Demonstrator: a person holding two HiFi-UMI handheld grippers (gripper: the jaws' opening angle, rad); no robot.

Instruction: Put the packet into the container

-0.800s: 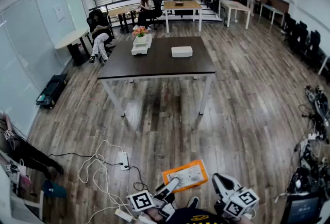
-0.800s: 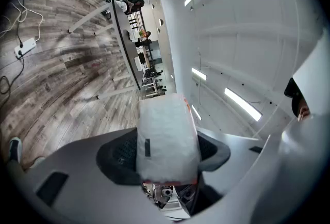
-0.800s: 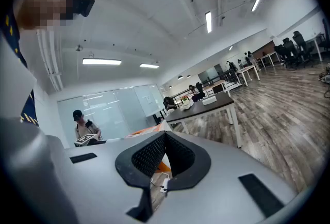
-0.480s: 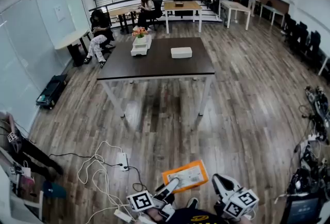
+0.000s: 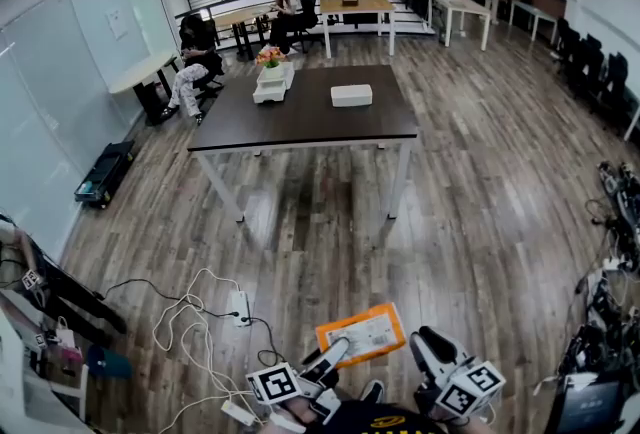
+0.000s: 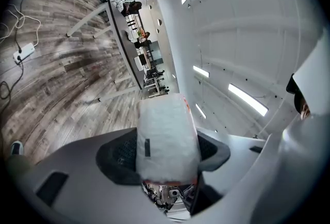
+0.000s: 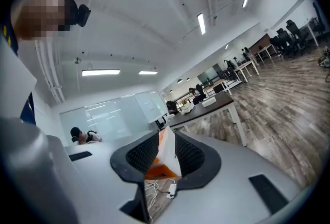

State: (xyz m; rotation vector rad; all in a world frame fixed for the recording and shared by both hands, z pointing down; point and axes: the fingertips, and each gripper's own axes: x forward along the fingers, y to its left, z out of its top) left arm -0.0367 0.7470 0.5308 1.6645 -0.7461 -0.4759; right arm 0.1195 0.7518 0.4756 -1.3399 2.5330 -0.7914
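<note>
1. Both tongs are clenched on the packet (image 5: 362, 334). The left gripper (image 5: 333, 356) spans its broad face and the right gripper (image 5: 428, 350) pinches an edge. I hold it low, over the floor.
2. The white container (image 5: 351, 95), as I judge it, sits on the dark table (image 5: 300, 122), well apart. I should approach with both grips firm and the packet level.
3. Against the earlier frame, the grips and the packet are unchanged. The table sits slightly higher in the head view.

The floor (image 5: 480, 222) is grey-brown wood plank with a soft sheen. At twelve o'clock the worktop (image 5: 300, 117) looks dark and matt. The packet (image 5: 362, 334) is smooth, crinkled film. The right gripper (image 7: 161, 140) is matt grey plastic, its jaws lined with black ribbed pads (image 7: 143, 154).
</note>
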